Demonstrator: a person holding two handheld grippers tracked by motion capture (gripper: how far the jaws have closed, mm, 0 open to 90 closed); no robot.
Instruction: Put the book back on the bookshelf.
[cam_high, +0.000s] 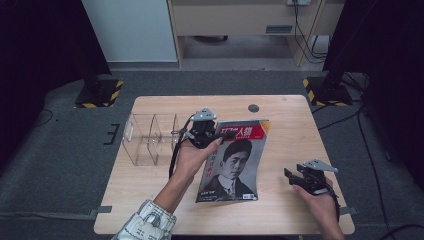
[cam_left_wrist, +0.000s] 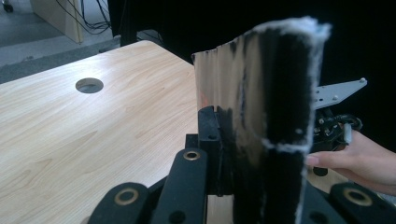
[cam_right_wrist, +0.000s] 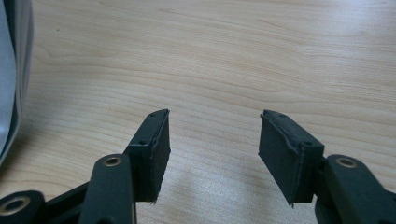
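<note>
A magazine (cam_high: 235, 160) with a portrait and a red title on its cover lies tilted on the wooden table (cam_high: 280, 130), its upper left corner raised. My left gripper (cam_high: 202, 131) is shut on that corner. In the left gripper view the magazine (cam_left_wrist: 261, 116) stands edge-on between the jaws of the left gripper (cam_left_wrist: 243, 140). My right gripper (cam_high: 292, 176) rests near the table's right front, apart from the magazine, jaws open. In the right gripper view, the right gripper (cam_right_wrist: 214, 140) has nothing between its pads, and the magazine's edge (cam_right_wrist: 11, 70) shows at far left.
A clear plastic file holder (cam_high: 150, 137) stands on the table's left side, just left of my left gripper. A round cable hole (cam_high: 253, 108) sits near the far edge. My other hand with the right gripper (cam_left_wrist: 336, 121) shows beyond the magazine.
</note>
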